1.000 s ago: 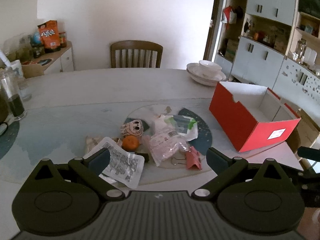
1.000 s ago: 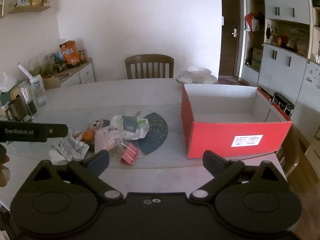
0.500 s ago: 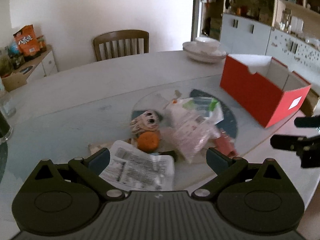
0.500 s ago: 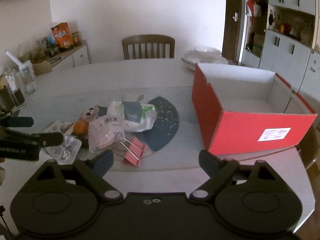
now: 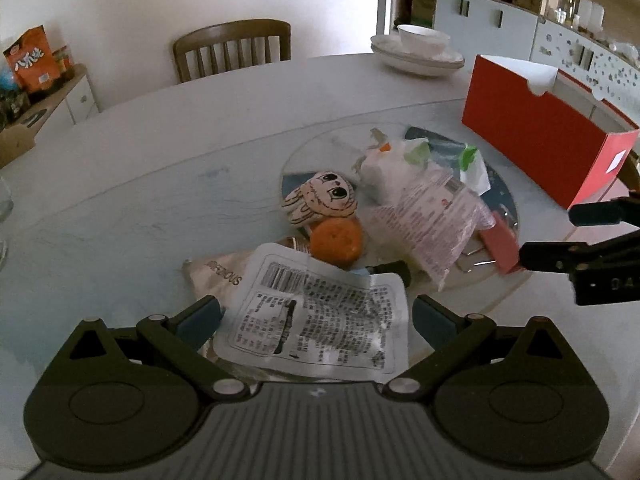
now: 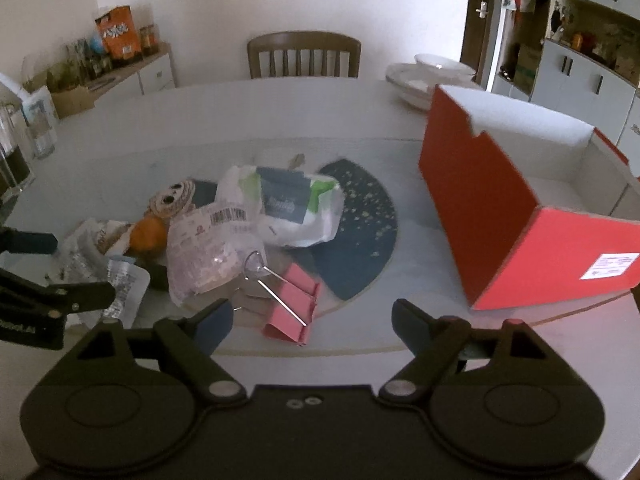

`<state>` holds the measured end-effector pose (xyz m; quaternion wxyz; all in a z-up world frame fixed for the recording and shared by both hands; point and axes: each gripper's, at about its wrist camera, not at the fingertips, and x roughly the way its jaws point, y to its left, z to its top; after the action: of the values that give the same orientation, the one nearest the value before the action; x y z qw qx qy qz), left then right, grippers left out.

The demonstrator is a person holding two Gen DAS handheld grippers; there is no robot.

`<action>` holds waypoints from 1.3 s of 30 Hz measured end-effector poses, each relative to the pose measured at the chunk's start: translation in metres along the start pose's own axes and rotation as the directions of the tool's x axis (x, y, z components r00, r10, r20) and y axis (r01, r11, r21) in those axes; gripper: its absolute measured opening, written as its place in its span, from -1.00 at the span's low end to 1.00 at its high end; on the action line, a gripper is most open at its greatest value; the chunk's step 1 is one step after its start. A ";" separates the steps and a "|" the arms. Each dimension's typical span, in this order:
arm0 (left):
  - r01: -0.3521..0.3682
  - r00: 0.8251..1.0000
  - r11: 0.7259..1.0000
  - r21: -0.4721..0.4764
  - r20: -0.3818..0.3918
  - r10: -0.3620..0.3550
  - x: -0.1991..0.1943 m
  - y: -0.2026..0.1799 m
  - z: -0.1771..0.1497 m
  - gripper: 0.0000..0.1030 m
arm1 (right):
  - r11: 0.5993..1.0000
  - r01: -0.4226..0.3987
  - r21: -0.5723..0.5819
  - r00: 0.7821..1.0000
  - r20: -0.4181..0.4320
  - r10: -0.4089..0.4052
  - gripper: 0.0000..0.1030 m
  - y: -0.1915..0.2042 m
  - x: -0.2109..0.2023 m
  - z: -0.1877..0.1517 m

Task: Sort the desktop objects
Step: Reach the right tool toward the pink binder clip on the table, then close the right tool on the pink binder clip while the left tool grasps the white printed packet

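Closer in and lower than a second ago on both sides: pile filling more of each view, far wall and chair slipped toward the top edge. Left gripper tipped down over the white printed sachet, fingers spread wide to either side of it, no pinch yet. Silver pouch half buried under the sachet's left corner. Beyond, toward the middle: orange fruit, cartoon-face toy touching its far side, then the clear snack bag and the white-and-green packet heaped against each other.

Right gripper now squarely over the pink binder clip, wire handles pointing back at the snack bag. Jaws closing from a wider spread, clip between the fingers but untouched. Likely meaning: approach nearly finished on both sides, two first picks lined up, sachet on the left and clip on the right. Nothing sorted so far, by the look of it; what shows of the red box interior bare.

Pale round tabletop, glass turntable over it, dark speckled mat under the heap. Jars and an orange bag on a sideboard at far left, wooden chair at the back, stacked white bowls beside it, red box near the right edge, cabinets and a doorway behind.
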<state>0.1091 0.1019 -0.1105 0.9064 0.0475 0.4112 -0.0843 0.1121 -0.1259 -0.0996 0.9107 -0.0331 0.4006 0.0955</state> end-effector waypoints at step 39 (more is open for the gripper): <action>0.039 0.999 0.998 -0.048 0.007 -0.038 -0.021 0.018 0.002 0.38 | 0.999 -0.015 0.034 0.997 -0.071 0.017 -0.39 0.004 0.026 0.001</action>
<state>0.1000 0.1218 -0.0932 0.9068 0.0177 0.4111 -0.0920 0.1289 -0.1180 -0.1177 0.8955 -0.0180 0.4344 0.0948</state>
